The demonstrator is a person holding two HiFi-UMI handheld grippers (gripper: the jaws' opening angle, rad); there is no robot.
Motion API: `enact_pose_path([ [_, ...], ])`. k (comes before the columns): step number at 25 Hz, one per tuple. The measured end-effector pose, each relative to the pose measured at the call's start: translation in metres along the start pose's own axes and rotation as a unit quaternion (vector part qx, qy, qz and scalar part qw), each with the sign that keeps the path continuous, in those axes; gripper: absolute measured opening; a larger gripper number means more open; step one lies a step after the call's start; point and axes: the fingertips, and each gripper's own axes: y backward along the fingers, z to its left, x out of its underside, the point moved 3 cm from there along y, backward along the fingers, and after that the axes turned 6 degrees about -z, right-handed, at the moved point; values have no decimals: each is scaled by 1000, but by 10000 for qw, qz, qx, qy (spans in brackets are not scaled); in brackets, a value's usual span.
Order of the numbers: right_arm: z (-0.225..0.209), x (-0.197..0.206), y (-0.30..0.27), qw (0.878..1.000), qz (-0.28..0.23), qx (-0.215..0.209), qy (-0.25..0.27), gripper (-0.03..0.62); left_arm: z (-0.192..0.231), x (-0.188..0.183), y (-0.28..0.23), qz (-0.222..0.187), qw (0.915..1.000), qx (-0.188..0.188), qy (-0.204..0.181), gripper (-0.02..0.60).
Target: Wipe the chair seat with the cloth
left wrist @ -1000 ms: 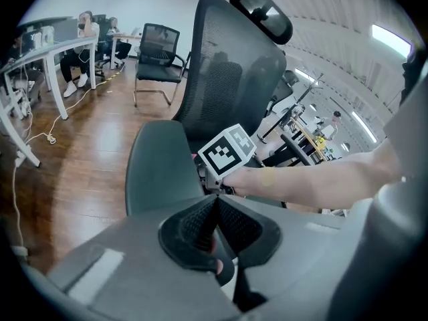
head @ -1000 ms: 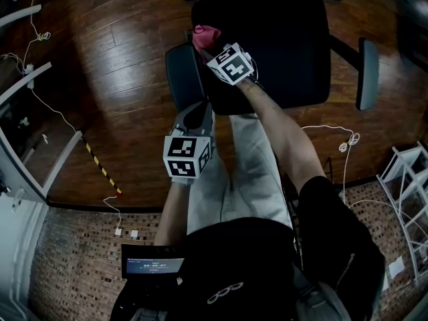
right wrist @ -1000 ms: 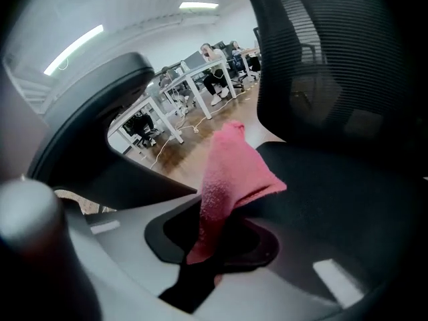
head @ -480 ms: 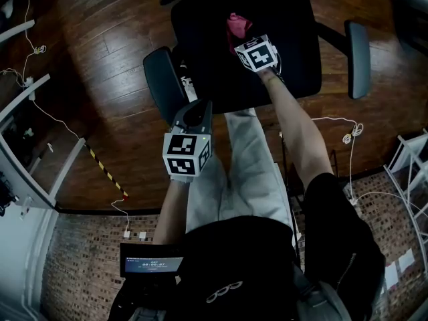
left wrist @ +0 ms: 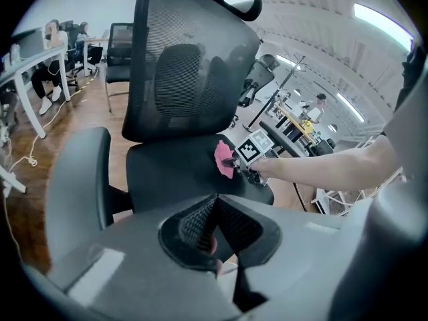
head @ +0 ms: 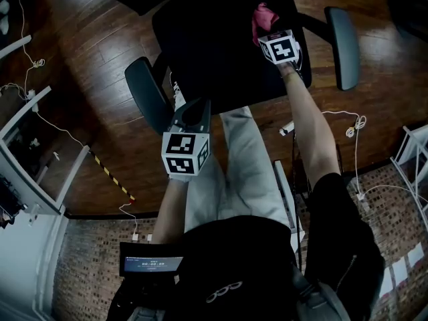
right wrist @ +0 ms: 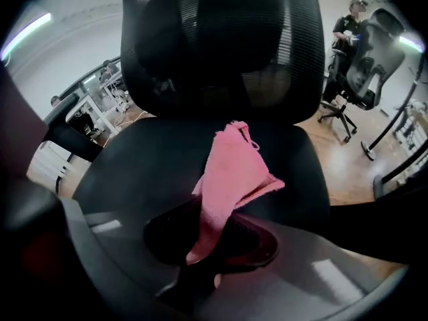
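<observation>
In the head view, the right gripper (head: 271,35) reaches out over the black seat (head: 214,45) near its right edge, with the pink cloth (head: 263,17) at its tip. The left gripper (head: 194,109) is held close to the body, just short of the seat's front edge and apart from the cloth. In the left gripper view, the left gripper (left wrist: 217,214) has its jaws pressed together with nothing between them; beyond, the cloth (left wrist: 223,158) sits on the seat (left wrist: 167,172) below the mesh backrest (left wrist: 187,65). In the right gripper view, the right gripper (right wrist: 207,227) pinches the cloth (right wrist: 234,176), whose free end lies spread on the seat (right wrist: 147,159).
</observation>
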Motion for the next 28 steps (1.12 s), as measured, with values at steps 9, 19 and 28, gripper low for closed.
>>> enact_pose_path([
  [9, -76, 18, 47, 9928, 40, 1196, -92, 66, -27, -12, -16, 27, 9995, 146, -266, -6],
  [19, -83, 32, 85, 9640, 350, 2557, 635, 66, -17, -12, -5, 59, 9990, 258, -361, -6],
  [28, 5, 58, 38, 9827, 837, 1558, 546, 67, 19, -5, 25, 129, 9983, 289, -496, -6],
])
